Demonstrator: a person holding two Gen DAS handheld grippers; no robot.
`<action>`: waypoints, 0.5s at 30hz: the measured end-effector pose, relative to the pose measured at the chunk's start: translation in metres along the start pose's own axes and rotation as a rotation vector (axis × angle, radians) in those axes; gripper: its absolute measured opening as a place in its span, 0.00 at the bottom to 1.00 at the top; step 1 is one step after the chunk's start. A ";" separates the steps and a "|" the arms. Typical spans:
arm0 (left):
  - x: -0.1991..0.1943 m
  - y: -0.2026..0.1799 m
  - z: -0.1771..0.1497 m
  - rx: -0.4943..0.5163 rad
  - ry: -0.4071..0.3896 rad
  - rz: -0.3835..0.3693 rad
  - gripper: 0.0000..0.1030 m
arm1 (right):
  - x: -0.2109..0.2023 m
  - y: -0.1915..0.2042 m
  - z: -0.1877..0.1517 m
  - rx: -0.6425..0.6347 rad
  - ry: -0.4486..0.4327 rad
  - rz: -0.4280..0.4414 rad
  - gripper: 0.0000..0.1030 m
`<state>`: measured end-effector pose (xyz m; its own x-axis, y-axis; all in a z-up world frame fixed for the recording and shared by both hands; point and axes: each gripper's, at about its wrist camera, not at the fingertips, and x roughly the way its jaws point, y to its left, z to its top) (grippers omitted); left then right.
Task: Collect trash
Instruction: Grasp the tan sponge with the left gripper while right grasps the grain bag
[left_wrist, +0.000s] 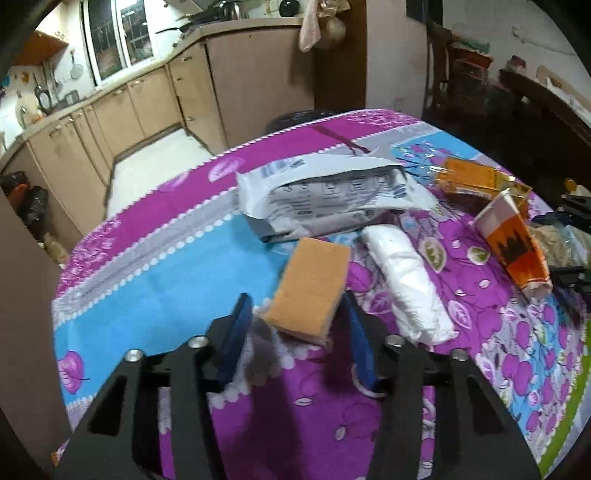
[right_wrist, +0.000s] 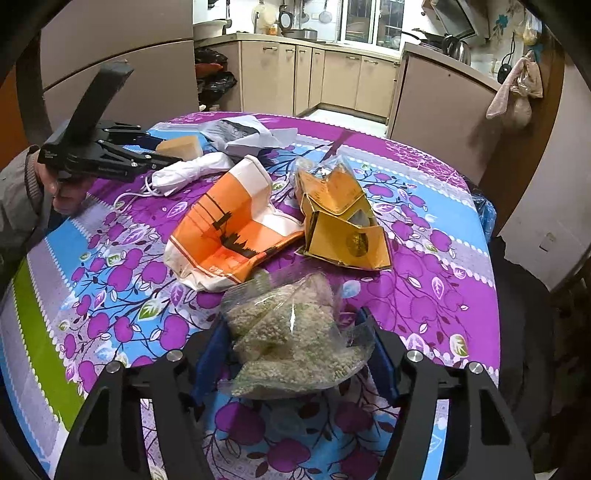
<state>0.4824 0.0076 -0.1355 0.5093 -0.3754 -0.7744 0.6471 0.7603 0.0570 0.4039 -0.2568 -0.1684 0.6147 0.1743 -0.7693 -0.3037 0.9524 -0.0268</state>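
Two grippers each straddle a piece of trash: your left gripper (left_wrist: 295, 325), at lower centre of its view, has its jaws around the near end of the sponge (left_wrist: 310, 284), whose long axis runs up the frame, though contact is unclear. Your right gripper (right_wrist: 291, 354) brackets the grain bag (right_wrist: 291, 328) at lower centre, jaws apart, pads not plainly pressing. Just right of the sponge lies a white roll (left_wrist: 406, 284); above the bag crowd an orange cup (right_wrist: 229, 236) and a yellow box (right_wrist: 343, 221).

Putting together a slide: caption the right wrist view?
Right gripper straddles a clear bag of grains on the floral tablecloth.
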 end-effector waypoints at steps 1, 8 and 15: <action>0.000 -0.001 -0.001 0.001 0.000 -0.014 0.33 | -0.001 0.000 -0.001 0.004 0.000 -0.001 0.66; -0.002 -0.009 -0.004 0.015 -0.004 -0.013 0.28 | -0.003 -0.003 -0.008 0.058 0.021 -0.009 0.78; -0.010 -0.011 -0.011 -0.003 -0.003 0.007 0.26 | -0.012 0.005 -0.012 0.071 0.001 0.008 0.53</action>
<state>0.4637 0.0088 -0.1356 0.5157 -0.3713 -0.7721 0.6418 0.7644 0.0611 0.3860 -0.2570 -0.1673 0.6113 0.1817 -0.7702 -0.2563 0.9663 0.0245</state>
